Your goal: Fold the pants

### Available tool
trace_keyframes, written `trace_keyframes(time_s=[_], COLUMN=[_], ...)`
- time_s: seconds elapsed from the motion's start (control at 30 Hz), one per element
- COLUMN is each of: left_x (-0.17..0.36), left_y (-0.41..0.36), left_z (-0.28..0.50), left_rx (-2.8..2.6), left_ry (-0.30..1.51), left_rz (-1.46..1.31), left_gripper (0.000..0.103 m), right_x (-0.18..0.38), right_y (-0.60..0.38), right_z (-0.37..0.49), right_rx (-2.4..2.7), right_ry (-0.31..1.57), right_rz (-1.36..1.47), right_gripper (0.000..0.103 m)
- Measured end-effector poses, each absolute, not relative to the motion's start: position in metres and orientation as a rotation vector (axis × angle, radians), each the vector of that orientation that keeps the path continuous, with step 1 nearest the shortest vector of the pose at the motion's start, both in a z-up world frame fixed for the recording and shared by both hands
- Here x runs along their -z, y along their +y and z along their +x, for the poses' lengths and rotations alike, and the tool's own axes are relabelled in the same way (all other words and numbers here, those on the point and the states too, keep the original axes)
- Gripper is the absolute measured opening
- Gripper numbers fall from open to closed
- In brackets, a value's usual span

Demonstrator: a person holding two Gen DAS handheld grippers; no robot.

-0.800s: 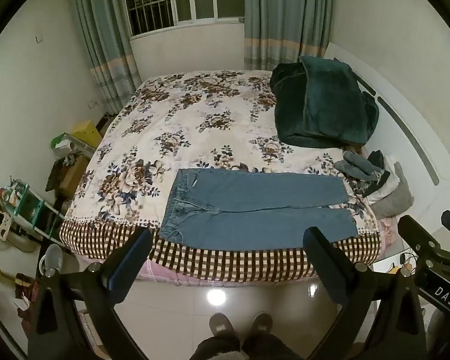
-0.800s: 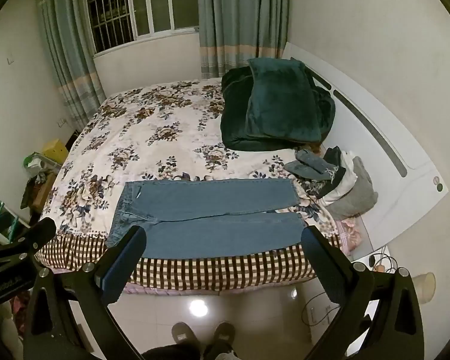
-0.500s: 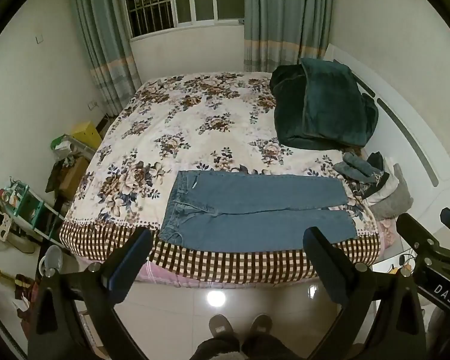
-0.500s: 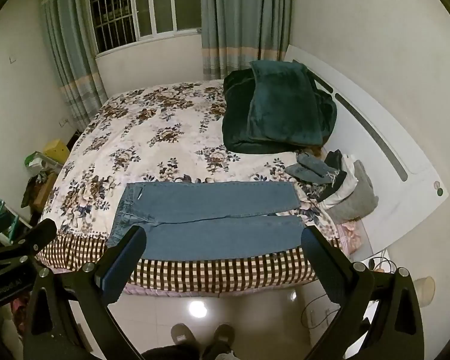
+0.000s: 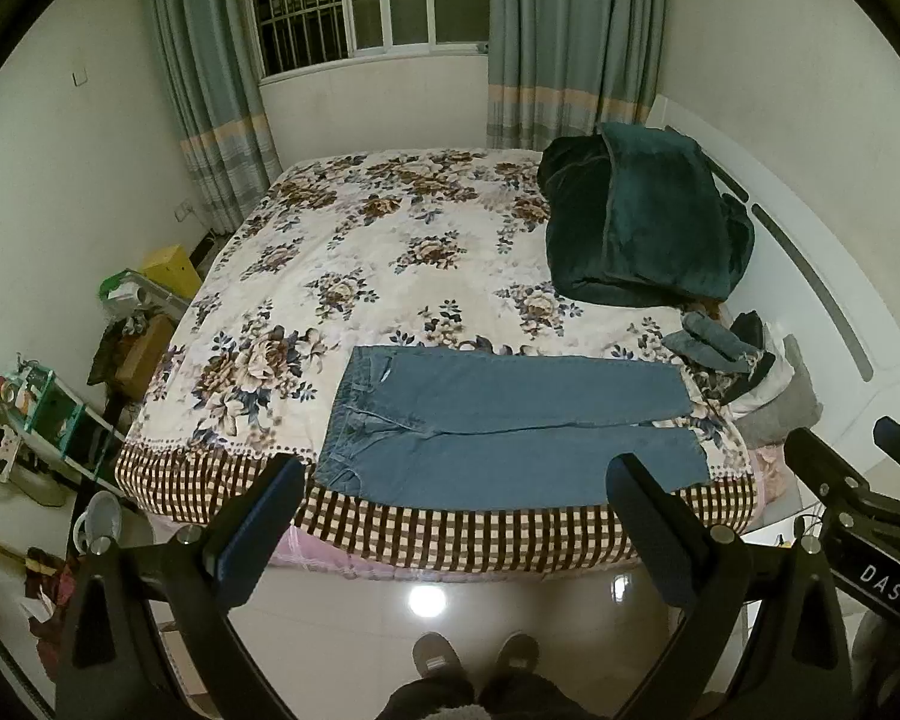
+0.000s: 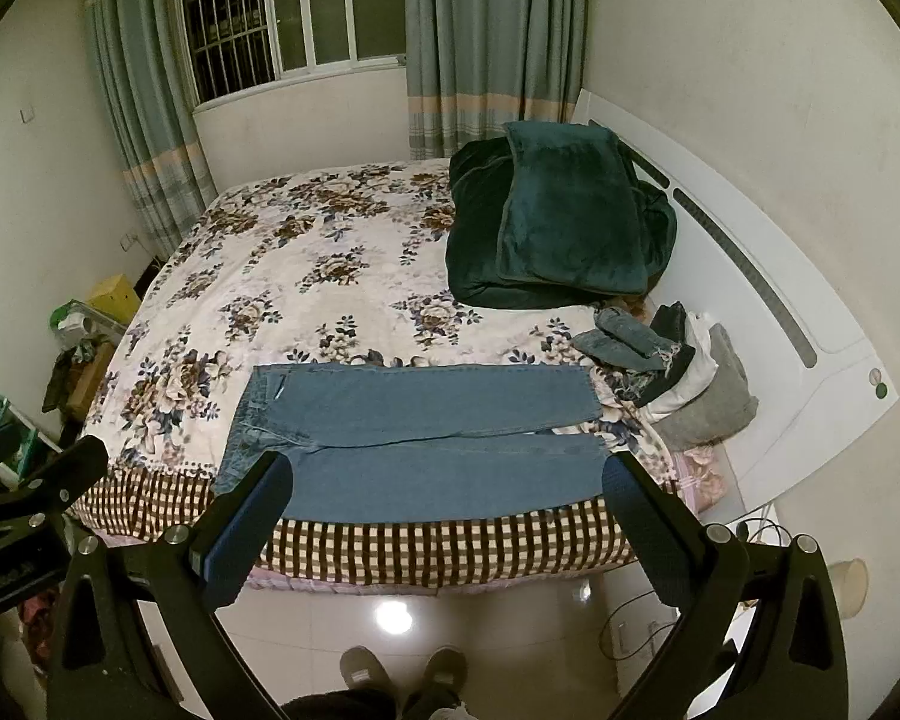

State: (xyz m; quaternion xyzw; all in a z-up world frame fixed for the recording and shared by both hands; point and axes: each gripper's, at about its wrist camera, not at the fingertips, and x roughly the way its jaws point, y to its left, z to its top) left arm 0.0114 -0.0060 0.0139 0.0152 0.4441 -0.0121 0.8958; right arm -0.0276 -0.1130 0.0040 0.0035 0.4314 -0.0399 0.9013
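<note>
Blue jeans [image 5: 498, 426] lie flat along the near edge of the floral bed, waist to the left, legs to the right; they also show in the right wrist view [image 6: 414, 438]. My left gripper [image 5: 456, 480] is open and empty, held above the floor in front of the bed. My right gripper [image 6: 444, 480] is open and empty too, a little to the right of the left one. Both are short of the jeans and touch nothing.
A dark green blanket [image 5: 642, 228] lies heaped at the bed's far right. A pile of clothes [image 5: 744, 366] sits by the white headboard [image 6: 768, 300]. Shelves and clutter [image 5: 48, 414] stand to the left. Glossy tile floor [image 5: 426, 600] and the person's feet are below.
Both views have drifted slightly; the bed and jeans sit a little lower in the frames. The jeans have not moved and both grippers stay open.
</note>
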Motion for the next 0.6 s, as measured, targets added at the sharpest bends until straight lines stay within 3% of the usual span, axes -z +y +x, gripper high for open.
trace_keyframes(time_s=[0.6], left_x=[-0.0165], left_y=[-0.0081], left_z=[0.013], left_rx=[0.029], left_ry=[0.909], left_rz=[0.026], left_gripper=[0.103], right_x=[-0.0085], right_y=[-0.1082], right_z=[-0.0237], right_rx=[0.083], right_ry=[0.894], right_rz=[0.002], right_gripper=[0.103])
